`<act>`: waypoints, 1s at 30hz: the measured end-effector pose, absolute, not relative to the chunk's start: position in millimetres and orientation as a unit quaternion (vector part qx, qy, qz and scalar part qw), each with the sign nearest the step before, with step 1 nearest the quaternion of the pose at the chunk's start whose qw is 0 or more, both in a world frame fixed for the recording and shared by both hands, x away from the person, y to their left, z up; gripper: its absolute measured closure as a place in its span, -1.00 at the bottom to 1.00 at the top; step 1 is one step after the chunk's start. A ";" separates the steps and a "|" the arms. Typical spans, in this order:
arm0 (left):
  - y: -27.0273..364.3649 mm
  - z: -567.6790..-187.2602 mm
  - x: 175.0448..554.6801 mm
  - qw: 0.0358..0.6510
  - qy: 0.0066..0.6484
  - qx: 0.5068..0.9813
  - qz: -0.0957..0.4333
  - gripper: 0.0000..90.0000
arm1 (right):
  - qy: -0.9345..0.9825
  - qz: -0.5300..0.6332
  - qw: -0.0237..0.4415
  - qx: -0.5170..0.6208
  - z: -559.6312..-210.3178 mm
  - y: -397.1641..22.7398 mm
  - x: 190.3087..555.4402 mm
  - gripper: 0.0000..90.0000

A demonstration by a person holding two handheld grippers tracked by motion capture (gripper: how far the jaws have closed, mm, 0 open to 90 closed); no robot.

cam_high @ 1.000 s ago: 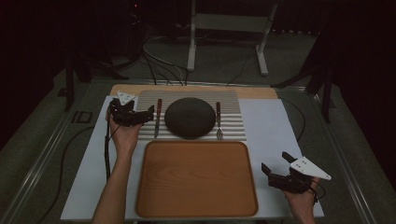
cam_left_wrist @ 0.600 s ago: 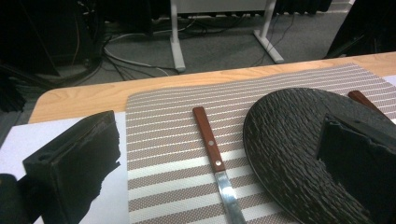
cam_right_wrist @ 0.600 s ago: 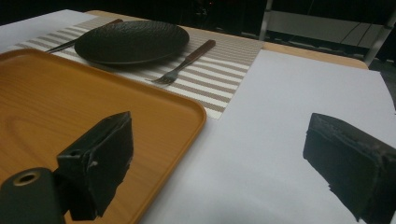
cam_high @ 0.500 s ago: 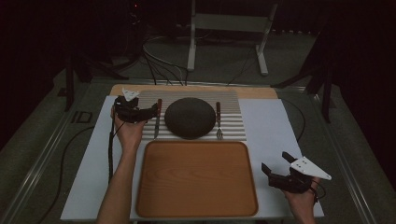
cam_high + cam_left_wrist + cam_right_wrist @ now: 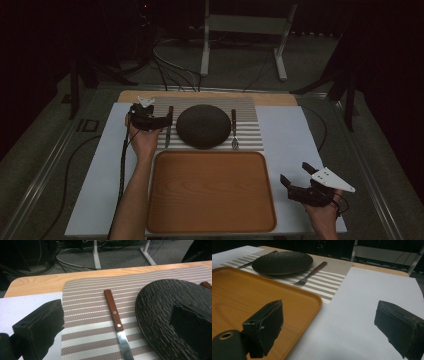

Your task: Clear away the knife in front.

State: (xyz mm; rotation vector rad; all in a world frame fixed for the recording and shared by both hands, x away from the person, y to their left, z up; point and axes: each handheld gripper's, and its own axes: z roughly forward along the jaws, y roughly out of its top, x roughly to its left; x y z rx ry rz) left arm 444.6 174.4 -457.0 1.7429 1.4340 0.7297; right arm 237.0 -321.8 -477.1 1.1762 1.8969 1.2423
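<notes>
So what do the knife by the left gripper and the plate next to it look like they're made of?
The knife seems to have a reddish-brown wooden handle, with two pale rivets showing, and a shiny metal blade. The plate looks like dark matte ceramic or stoneware, going by its rough, pitted surface; the pictures leave that open. The left gripper is open near the knife.

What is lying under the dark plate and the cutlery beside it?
The plate, the knife and the fork all lie on a striped placemat. The mat's stripes show around the plate; the part directly beneath it is covered.
</notes>
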 end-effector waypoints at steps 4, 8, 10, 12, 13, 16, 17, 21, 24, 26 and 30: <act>171.0 -459.4 449.2 0.370 0.560 0.684 0.286 -0.99 | 0.711 0.465 0.289 0.441 -477.3 -321.8 237.1 -0.81; 168.3 -462.2 453.7 0.366 0.561 0.686 0.282 -0.99 | 0.711 0.465 0.288 0.441 -477.3 -321.9 237.2 -0.81; 167.1 -465.6 456.2 0.365 0.568 0.684 0.277 -0.98 | 0.712 0.465 0.288 0.441 -477.3 -321.9 237.4 -0.81; 165.9 -468.5 458.2 0.360 0.572 0.684 0.274 -0.96 | 0.712 0.465 0.288 0.440 -477.4 -321.8 237.4 -0.81; 165.2 -470.5 459.5 0.355 0.576 0.685 0.270 -0.95 | 0.712 0.465 0.288 0.440 -477.4 -321.7 237.4 -0.81; 164.2 -473.5 461.4 0.350 0.581 0.684 0.266 -0.93 | 0.712 0.465 0.288 0.440 -477.5 -321.7 237.5 -0.81; 162.2 -477.6 464.5 0.339 0.594 0.679 0.265 -0.87 | 0.712 0.466 0.287 0.440 -477.4 -321.7 237.5 -0.81; 159.2 -484.3 468.5 0.323 0.606 0.679 0.260 -0.72 | 0.712 0.466 0.287 0.441 -477.4 -322.0 237.4 -0.81; 158.2 -487.6 470.0 0.318 0.608 0.680 0.258 -0.62 | 0.712 0.466 0.287 0.441 -477.5 -322.1 237.7 -0.81; 156.7 -492.9 472.5 0.308 0.613 0.682 0.252 -0.52 | 0.712 0.466 0.286 0.440 -477.5 -322.0 237.6 -0.81; 155.8 -497.8 474.4 0.300 0.615 0.686 0.246 -0.23 | 0.711 0.466 0.286 0.441 -477.4 -322.2 237.4 -0.81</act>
